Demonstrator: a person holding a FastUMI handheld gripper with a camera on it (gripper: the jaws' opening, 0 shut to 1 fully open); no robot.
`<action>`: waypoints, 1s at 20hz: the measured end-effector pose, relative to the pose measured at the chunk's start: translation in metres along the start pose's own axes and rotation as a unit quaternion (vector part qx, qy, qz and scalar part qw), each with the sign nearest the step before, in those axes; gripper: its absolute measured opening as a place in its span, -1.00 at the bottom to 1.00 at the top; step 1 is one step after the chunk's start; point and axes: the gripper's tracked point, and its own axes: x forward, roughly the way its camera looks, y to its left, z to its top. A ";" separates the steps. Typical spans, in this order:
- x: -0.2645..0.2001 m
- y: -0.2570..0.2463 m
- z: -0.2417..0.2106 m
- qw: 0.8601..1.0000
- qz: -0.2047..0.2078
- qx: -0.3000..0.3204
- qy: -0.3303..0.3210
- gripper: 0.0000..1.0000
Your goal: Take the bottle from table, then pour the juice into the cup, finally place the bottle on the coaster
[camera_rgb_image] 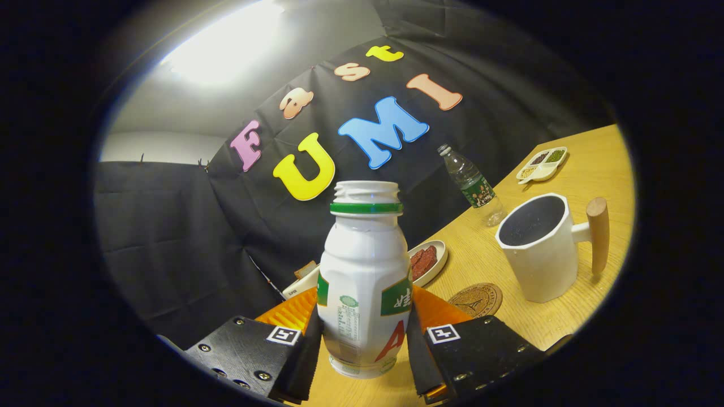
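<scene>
Wooden table (571, 169); gripper (365, 339) clenched on open bottle (365, 282). Keep upright, carry toward cup (540, 254) at 2 o'clock.

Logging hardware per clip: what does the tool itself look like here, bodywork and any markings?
The tool has two broad, flat, dark finger blocks studded with visible screw heads. Each block carries a small square black-and-white fiducial tag near its inner edge. Orange ribbed parts show behind the blocks. No cables or sleeve are visible.
</scene>
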 end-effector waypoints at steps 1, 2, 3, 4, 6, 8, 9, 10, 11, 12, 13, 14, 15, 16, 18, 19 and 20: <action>0.001 -0.001 0.001 1.000 0.002 0.012 -0.002 0.32; 0.001 -0.002 0.002 1.000 0.002 0.023 -0.002 0.32; 0.002 -0.003 0.002 0.999 0.001 0.033 -0.003 0.32; 0.004 -0.005 0.003 0.999 0.000 0.045 -0.004 0.32; 0.006 -0.005 0.002 0.997 -0.001 0.076 -0.005 0.32; 0.009 -0.004 0.004 0.994 -0.001 0.107 -0.008 0.32; 0.009 -0.002 0.005 0.993 0.003 0.117 -0.010 0.32; 0.010 -0.001 0.006 0.992 0.003 0.125 -0.010 0.32; 0.009 -0.001 0.006 0.991 0.003 0.131 -0.012 0.32; 0.010 -0.001 0.008 0.990 0.002 0.137 -0.013 0.32; 0.011 -0.003 0.009 0.989 0.001 0.144 -0.014 0.32; 0.012 -0.004 0.011 0.988 -0.001 0.153 -0.016 0.32; 0.011 -0.003 0.012 0.986 -0.002 0.164 -0.019 0.32; 0.010 -0.003 0.012 0.984 -0.004 0.178 -0.020 0.32; 0.010 -0.003 0.014 0.978 -0.002 0.206 -0.024 0.32; 0.011 -0.002 0.014 0.975 -0.001 0.219 -0.025 0.32; 0.012 -0.003 0.015 0.973 0.001 0.228 -0.027 0.32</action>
